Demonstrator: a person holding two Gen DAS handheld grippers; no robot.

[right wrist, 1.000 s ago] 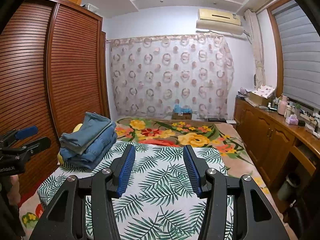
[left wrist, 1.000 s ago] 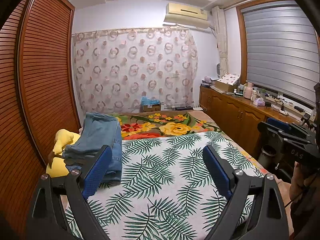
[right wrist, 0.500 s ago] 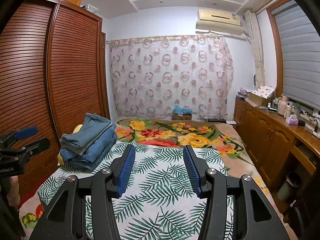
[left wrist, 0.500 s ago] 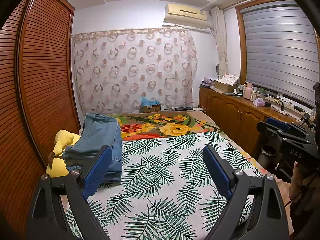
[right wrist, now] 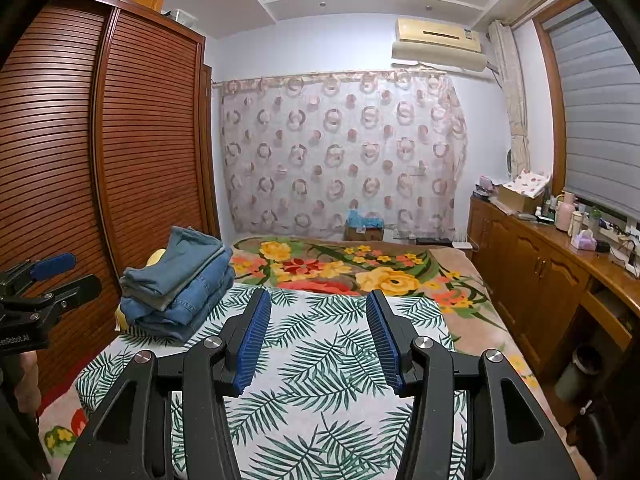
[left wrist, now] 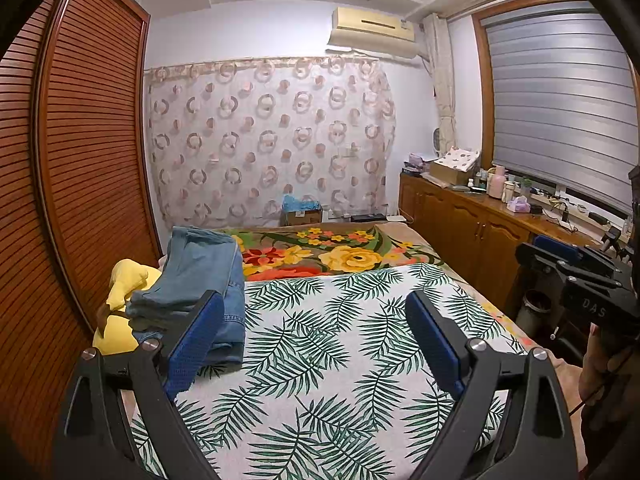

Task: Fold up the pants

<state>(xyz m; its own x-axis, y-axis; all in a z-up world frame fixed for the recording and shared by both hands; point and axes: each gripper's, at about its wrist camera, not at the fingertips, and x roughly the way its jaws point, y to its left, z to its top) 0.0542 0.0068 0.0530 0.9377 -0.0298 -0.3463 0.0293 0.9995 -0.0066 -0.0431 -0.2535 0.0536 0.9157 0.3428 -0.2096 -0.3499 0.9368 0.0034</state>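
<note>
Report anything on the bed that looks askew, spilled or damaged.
Nothing spilled or damaged shows. The folded jeans sit stacked at the bed's left edge, the top pair slightly skewed and the stack leaning on a yellow plush toy. The palm-leaf cover lies flat. Both grippers hang open, holding nothing.

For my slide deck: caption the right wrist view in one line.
Right gripper open and empty above the palm-leaf sheet, folded jeans stacked at the bed's far left.

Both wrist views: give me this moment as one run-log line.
left gripper: open, empty | right gripper: open, empty | folded jeans: stacked at bed's left edge | leaf-print cover: no pants laid out
</note>
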